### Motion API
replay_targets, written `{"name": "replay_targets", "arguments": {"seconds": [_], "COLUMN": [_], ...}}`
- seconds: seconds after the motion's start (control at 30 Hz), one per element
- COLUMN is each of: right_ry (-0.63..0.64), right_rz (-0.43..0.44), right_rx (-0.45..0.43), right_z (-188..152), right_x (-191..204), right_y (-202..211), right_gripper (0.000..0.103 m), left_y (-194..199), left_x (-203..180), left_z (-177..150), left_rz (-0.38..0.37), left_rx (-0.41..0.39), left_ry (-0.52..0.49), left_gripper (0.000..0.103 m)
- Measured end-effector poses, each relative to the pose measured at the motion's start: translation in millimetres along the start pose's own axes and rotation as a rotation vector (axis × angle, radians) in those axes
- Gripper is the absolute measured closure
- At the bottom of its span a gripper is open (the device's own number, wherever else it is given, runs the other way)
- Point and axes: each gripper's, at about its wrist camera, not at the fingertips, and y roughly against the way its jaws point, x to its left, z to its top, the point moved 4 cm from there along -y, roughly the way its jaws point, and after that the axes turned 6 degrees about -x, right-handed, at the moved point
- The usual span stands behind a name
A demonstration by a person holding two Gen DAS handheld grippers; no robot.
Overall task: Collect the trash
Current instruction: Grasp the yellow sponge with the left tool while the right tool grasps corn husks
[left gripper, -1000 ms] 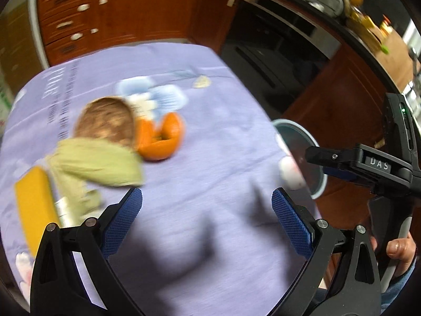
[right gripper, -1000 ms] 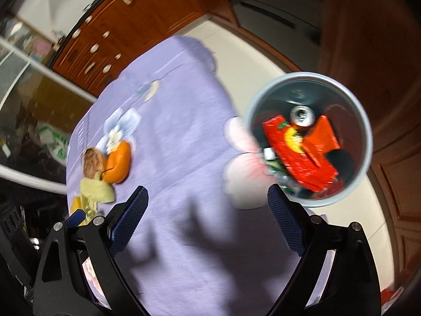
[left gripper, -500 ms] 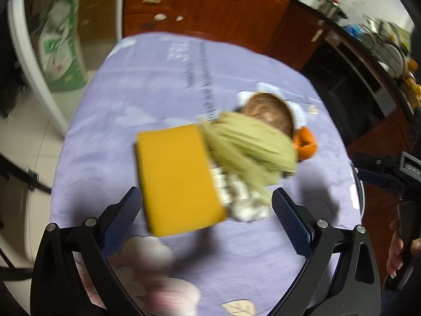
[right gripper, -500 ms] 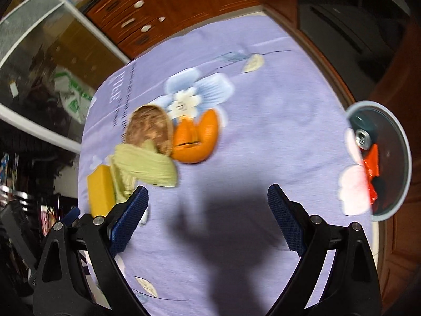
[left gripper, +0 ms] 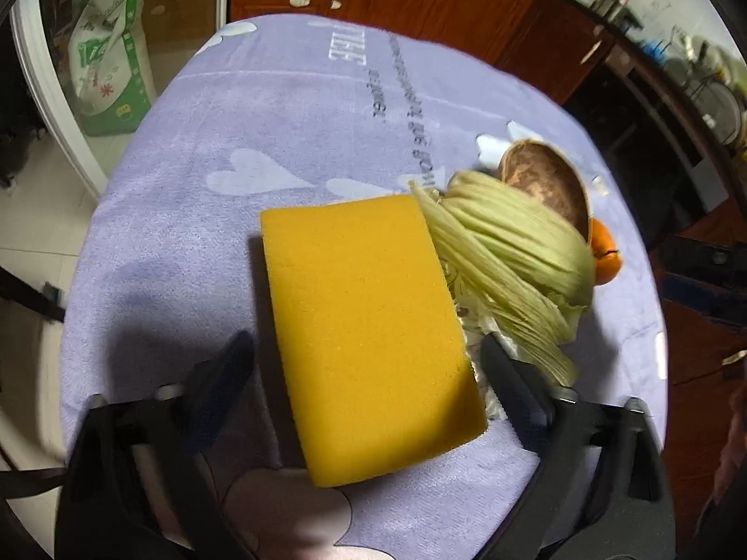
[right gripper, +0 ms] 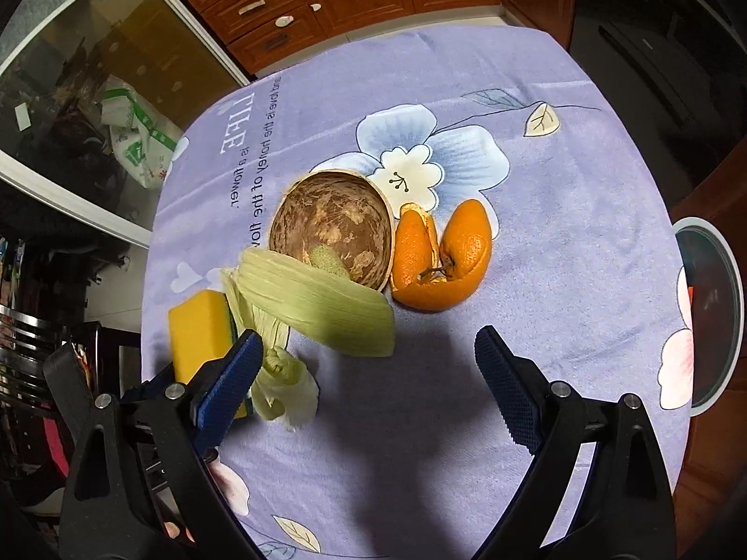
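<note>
I am bringing the left gripper (left gripper: pixel 369 364) down over the sponge (left gripper: pixel 369 331), which is lying on the purple cloth (left gripper: pixel 224 107) at the near-left end of the trash heap. Its jaws are closing with the sponge between them, but the pads are not pressing on it yet, so nothing is grasped so far. Touching the sponge on its right is the corn husk (left gripper: pixel 509 252), draped partly over the coconut shell (right gripper: pixel 334 231), and the orange peel (right gripper: pixel 443 261) is sitting just beside the shell. Some crumpled wrapper seems to be lying under the husk; I cannot tell what it is. My right gripper (right gripper: pixel 364 382) is hanging released and empty above bare cloth, near the husk. The bin (right gripper: pixel 712 317) is standing off the table's right edge, with something red inside it. So I judge the job partly done: some trash is binned, while sponge, husk, shell and peel are all waiting on the table.
</note>
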Motion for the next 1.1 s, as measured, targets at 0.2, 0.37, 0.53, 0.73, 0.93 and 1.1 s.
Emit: {"name": "replay_targets", "arguments": {"seconds": [0.2, 0.37, 0.53, 0.73, 0.93, 1.1], "right_ry": [0.098, 0.231, 0.301, 0.361, 0.439, 0.453], "right_rz": [-0.002, -0.002, -0.024, -0.036, -0.083, -0.084], "right_rx": [0.035, 0.053, 0.137, 0.135, 0.092, 0.096], "right_z": [5, 10, 2, -17, -28, -28], "right_x": [37, 73, 87, 91, 91, 86], "right_y": [-22, -46, -76, -75, -77, -79], "right_gripper": [0.015, 0.015, 0.015, 0.015, 0.031, 0.077], "left_y": [23, 34, 32, 27, 26, 24], "left_x": [16, 42, 58, 53, 51, 46], "left_z": [-4, -7, -11, -12, -14, -15], "left_rz": [-0.017, -0.026, -0.038, -0.041, -0.025, 0.012], "left_rx": [-0.037, -0.043, -0.031, -0.020, -0.021, -0.023], "left_ry": [-0.026, 0.024, 0.057, 0.045, 0.035, 0.016], "left_gripper": [0.029, 0.029, 0.028, 0.028, 0.027, 0.027]}}
